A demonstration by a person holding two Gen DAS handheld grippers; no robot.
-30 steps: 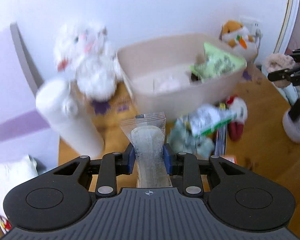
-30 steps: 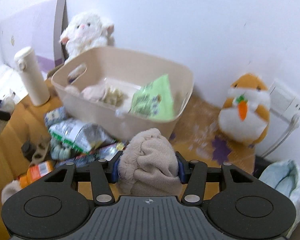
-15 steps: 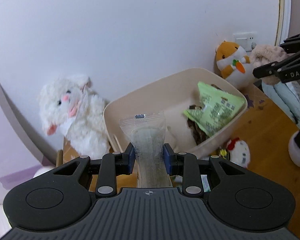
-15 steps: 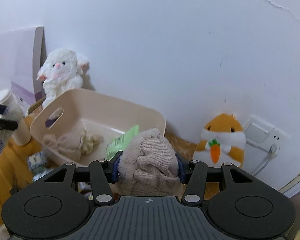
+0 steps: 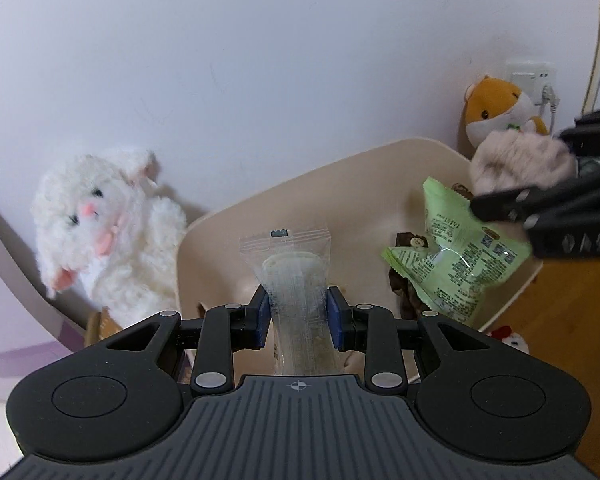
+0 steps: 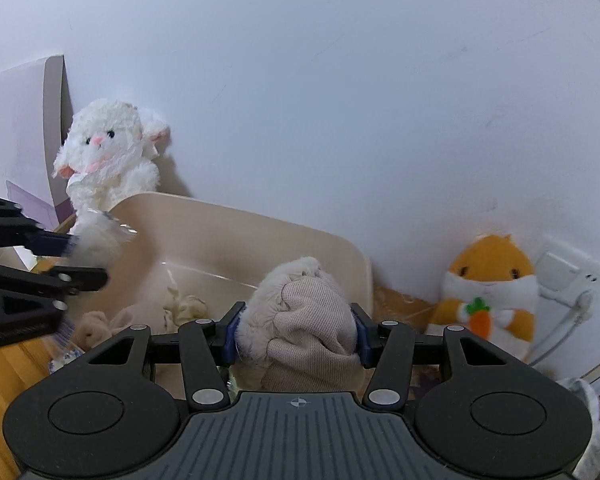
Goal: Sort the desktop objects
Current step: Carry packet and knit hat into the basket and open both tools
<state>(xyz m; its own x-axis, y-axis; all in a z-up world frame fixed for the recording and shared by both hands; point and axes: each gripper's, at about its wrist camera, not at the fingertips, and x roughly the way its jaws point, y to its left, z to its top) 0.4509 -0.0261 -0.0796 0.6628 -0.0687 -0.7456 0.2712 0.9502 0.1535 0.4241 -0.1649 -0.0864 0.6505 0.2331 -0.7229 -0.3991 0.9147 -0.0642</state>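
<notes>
My left gripper [image 5: 296, 312] is shut on a clear snack packet [image 5: 290, 276] and holds it above the near left part of the beige bin [image 5: 300, 184]. My right gripper [image 6: 296, 338] is shut on a beige rolled sock [image 6: 304, 320] over the bin's [image 6: 260, 224] right side; it also shows in the left wrist view [image 5: 520, 164]. Inside the bin lie a green snack bag [image 5: 460, 256], a brown wrapper [image 5: 410, 240] and pale cloth items [image 6: 180, 308].
A white lamb plush [image 5: 100, 232] sits left of the bin against the wall. An orange hamster plush [image 6: 488, 292] sits right of it by a wall socket [image 6: 560, 276]. The wooden desk [image 5: 560, 308] shows at right. A purple box [image 6: 16, 120] stands far left.
Both grippers have risen and moved in over the bin with their loads. The right gripper with the sock has come closer to the left one.
</notes>
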